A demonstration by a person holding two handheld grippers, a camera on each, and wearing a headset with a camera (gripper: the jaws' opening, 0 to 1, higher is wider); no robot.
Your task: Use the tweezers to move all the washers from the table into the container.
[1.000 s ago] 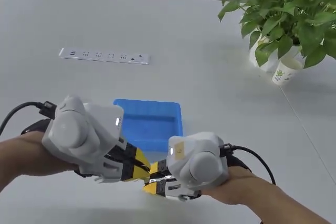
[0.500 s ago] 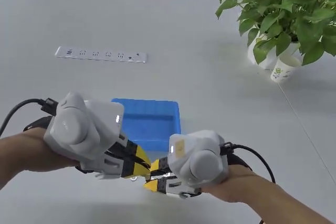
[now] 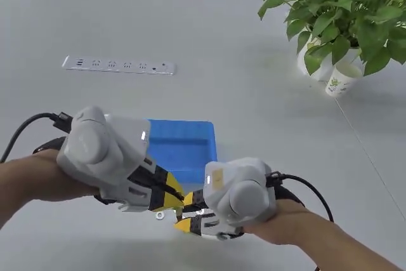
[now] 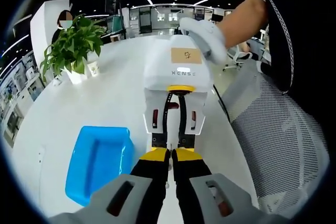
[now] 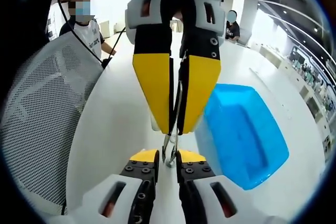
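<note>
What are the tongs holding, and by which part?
The left tongs clamp the tweezers along their shaft. Their tips sit between the right tongs; whether those grip cannot be told.

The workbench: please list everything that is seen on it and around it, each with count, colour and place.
table: one, white, under everything
container: one, blue, just beyond the grippers
power strip: one, white, far left
plant: one, green, white pot, far right
paper cup: one, white, beside the pot
washer: one visible, silvery, on the table under the grippers
tweezers: one, metal, clamped by the left gripper, tips between the right gripper's fingers
chair: one, pale mesh, beside the table
left gripper: one, grey, yellow-black fingers
right gripper: one, same colours, facing it
hands: two, holding the grippers
</note>
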